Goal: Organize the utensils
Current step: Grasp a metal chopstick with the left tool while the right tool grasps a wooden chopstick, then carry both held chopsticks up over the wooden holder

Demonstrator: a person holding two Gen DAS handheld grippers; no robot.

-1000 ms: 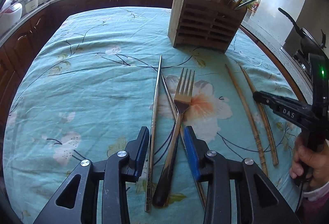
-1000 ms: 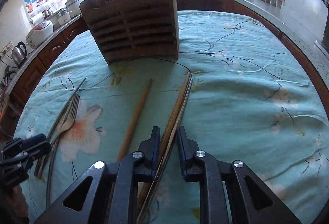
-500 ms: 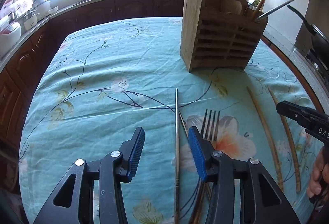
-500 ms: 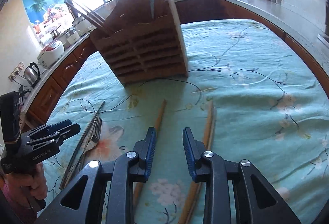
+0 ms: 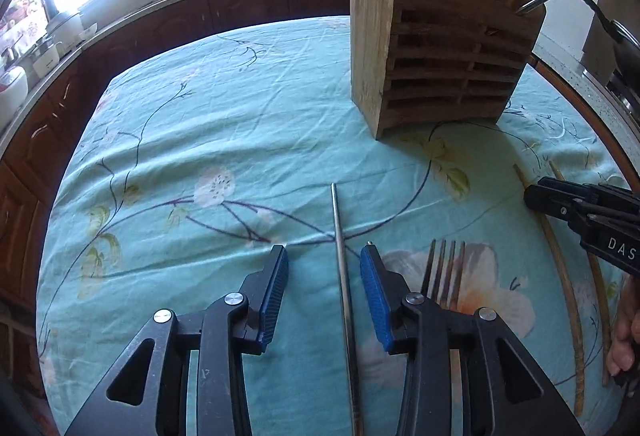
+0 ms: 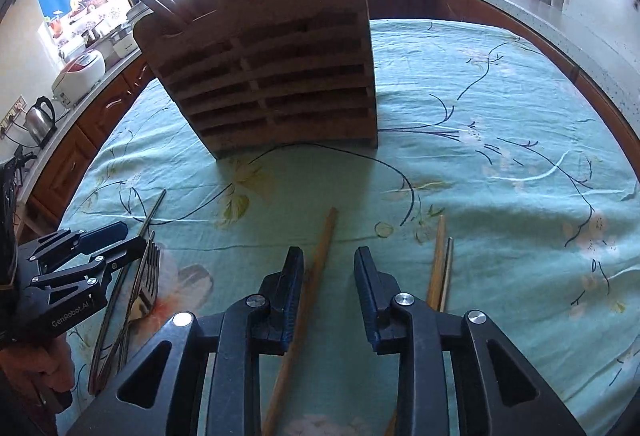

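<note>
Steel chopstick [image 5: 345,288] now lies between the closing, not yet touching jaws of the left gripper [image 5: 324,256], which has shifted off the fork [image 5: 442,268]. The right gripper [image 6: 326,256], part open and empty after releasing 1 pair, now straddles a bamboo chopstick [image 6: 316,268]; the wooden holder [image 6: 272,76] awaits both.

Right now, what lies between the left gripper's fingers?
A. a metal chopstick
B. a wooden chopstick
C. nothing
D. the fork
A: the left wrist view shows a metal chopstick lying on the cloth between the left gripper's closing jaws, pads not touching it; the fork lies outside the right-hand finger.
</note>
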